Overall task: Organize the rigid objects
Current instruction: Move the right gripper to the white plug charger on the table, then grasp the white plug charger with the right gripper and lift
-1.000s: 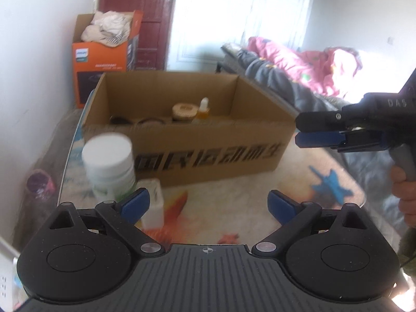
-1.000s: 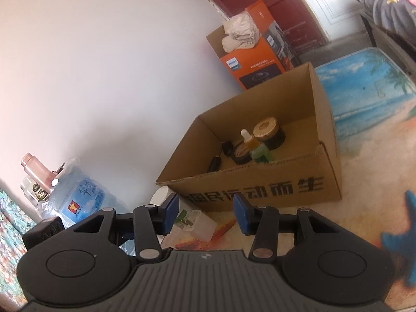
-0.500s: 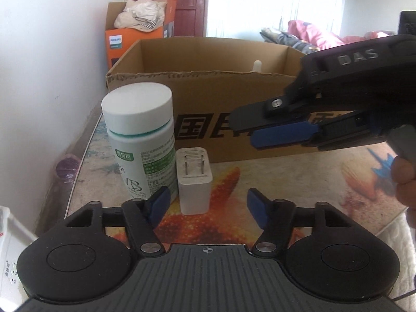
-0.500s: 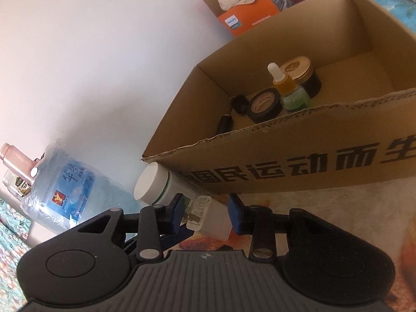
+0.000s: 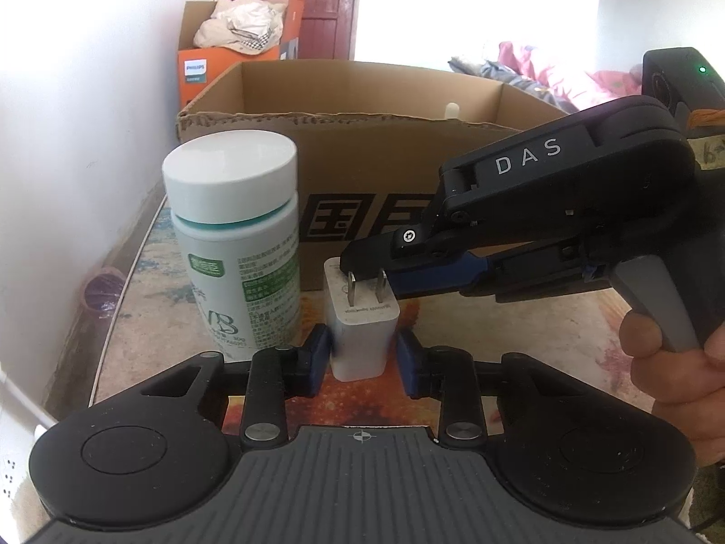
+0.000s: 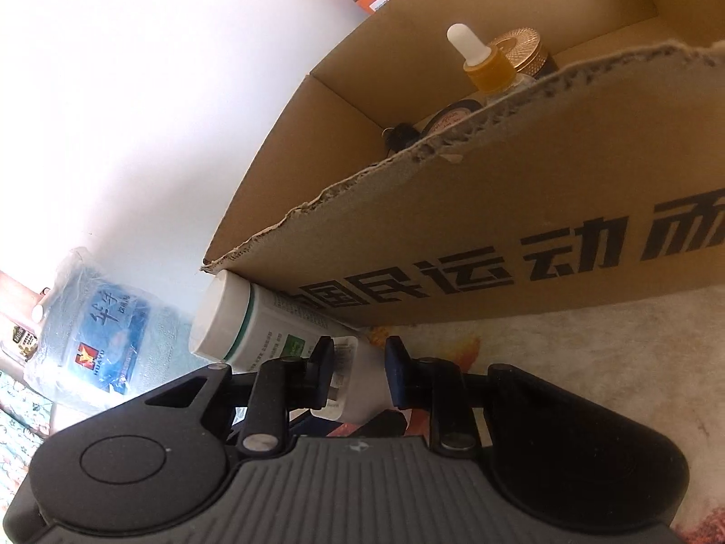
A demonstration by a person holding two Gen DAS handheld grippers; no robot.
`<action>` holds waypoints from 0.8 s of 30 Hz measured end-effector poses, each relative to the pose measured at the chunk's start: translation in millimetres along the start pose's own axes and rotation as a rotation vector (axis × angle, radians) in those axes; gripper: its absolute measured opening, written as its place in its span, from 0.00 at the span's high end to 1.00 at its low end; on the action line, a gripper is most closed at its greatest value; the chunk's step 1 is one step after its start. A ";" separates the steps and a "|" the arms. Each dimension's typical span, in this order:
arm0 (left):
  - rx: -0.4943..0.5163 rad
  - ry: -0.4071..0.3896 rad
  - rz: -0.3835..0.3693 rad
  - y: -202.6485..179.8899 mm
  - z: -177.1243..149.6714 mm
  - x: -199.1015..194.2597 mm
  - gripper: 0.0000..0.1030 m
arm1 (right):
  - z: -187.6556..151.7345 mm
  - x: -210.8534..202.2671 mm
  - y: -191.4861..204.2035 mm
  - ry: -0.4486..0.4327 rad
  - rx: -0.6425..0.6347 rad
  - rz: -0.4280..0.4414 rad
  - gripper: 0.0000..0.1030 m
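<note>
A white plug adapter (image 5: 361, 319) with two metal prongs stands on the mat in front of the cardboard box (image 5: 362, 167). My left gripper (image 5: 362, 356) is open, its blue pads on either side of the adapter's base, not quite touching. My right gripper (image 6: 358, 371) comes in from the right and straddles the adapter's top (image 6: 358, 381) by the prongs, jaws open. A white-capped bottle (image 5: 235, 245) stands just left of the adapter, close to the box; it also shows in the right wrist view (image 6: 253, 317).
The box (image 6: 498, 245) holds a dropper bottle (image 6: 482, 63), a gold-lidded jar (image 6: 523, 52) and small dark tins. An orange box (image 5: 235, 59) with cloth stands behind. A water jug (image 6: 99, 331) lies at the left by the white wall.
Both grippers moved down and in toward the adapter. The left jaws narrowed around its base and the right gripper came over its top from the right.
</note>
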State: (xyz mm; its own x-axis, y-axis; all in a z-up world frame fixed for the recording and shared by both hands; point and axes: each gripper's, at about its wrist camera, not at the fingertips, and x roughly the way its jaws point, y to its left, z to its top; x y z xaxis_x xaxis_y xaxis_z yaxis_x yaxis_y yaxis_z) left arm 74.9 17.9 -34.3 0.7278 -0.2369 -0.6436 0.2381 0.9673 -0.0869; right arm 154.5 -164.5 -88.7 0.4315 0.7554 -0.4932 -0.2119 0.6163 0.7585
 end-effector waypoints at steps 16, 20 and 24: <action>0.137 0.034 -0.193 -56.6 0.6 2.7 0.71 | -25.9 -83.9 -35.8 -0.108 0.101 -0.095 0.74; 0.168 0.045 -0.242 -69.1 -1.9 2.7 0.71 | -32.6 -102.9 -44.8 -0.137 0.131 -0.126 0.74; 0.188 0.051 -0.259 -79.3 -1.8 4.1 0.71 | -37.4 -112.7 -51.2 -0.151 0.147 -0.131 0.73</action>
State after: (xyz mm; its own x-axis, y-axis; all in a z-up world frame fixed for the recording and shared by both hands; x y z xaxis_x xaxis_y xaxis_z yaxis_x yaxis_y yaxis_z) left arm 57.8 -59.6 -31.4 0.5954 -0.4636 -0.6562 0.5292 0.8408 -0.1138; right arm 83.8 -272.8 -87.9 0.5753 0.6226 -0.5305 -0.0205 0.6593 0.7516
